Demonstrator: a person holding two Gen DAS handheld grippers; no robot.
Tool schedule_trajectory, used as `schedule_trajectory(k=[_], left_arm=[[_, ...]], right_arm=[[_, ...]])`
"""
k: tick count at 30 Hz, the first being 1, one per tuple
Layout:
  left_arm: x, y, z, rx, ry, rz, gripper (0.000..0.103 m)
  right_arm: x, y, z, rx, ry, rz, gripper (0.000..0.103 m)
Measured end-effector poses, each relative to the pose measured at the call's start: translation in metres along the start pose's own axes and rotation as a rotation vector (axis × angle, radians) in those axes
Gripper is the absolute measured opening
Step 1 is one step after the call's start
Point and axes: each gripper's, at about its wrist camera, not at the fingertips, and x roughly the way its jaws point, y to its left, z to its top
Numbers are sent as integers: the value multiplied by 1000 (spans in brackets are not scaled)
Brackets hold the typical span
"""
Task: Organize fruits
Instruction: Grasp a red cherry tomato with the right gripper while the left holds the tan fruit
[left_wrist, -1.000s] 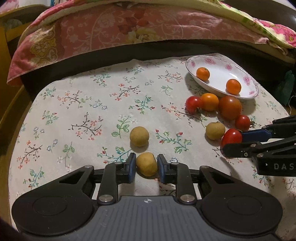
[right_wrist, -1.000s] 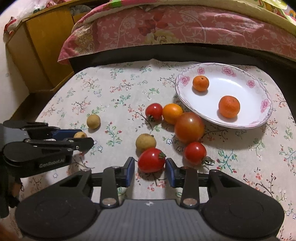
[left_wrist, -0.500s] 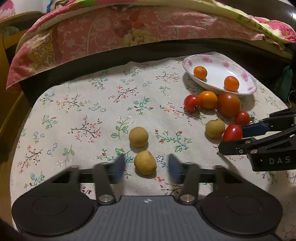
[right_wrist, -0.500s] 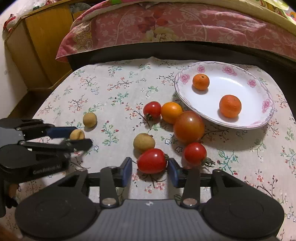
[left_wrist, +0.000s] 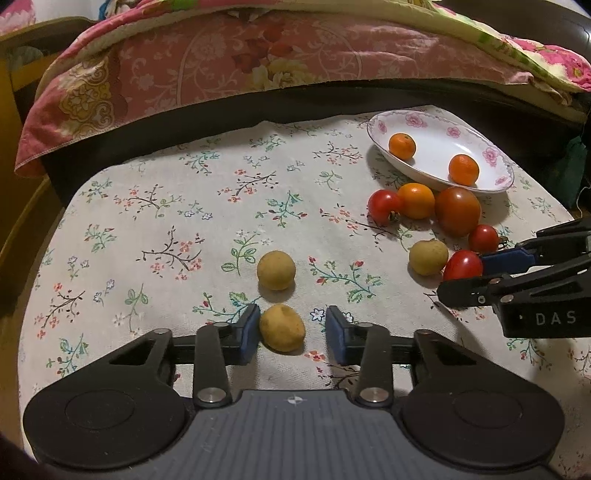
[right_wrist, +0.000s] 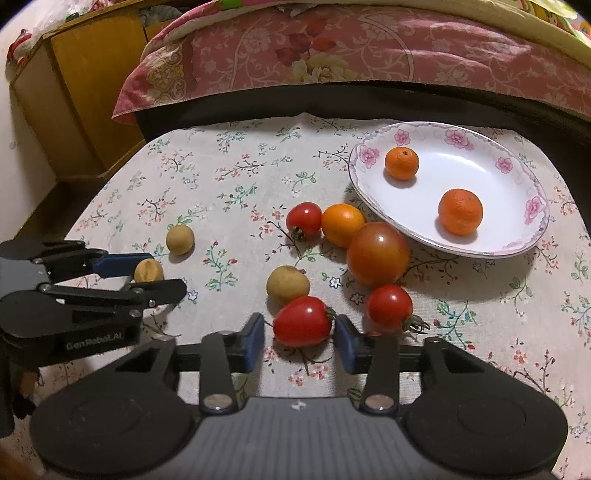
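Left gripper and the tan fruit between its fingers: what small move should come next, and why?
Probably close the left gripper fully on the tan fruit. Its fingers have just been closing; one touches the fruit, the other stands clear, so nothing is gripped yet.

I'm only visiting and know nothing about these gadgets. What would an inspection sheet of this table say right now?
Surface: floral tablecloth, lying flat.
Job's things: two oranges in the flowered plate; loose tomatoes, one more orange fruit and three yellowish fruits on the cloth.
Clutter: nothing seen.
Grippers: left gripper open around the nearest yellowish fruit, jaws just been closing, a gap on one side. Right gripper open around a red tomato, jaws just been closing.
Cables: nothing seen.
Surroundings: pink quilt behind, wooden cabinet at the left.
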Motion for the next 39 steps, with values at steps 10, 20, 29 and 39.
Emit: schedule_trajectory(k=[10,20,29,39], left_arm=[[-3,2,2,-18,13,-20,34],[-7,-16,2,9,10,-89,34],[-5,-27,-7,87,-9,-65,40],[-7,-29,-9,90,-9,-66,48]], right_arm=[[-4,3,-1,-12,-8,14,58],[-4,6,-4,-31,6,32,58],[-2,8,-6,-64,9,23,61],[-2,10,-6,-73,8,20,67]])
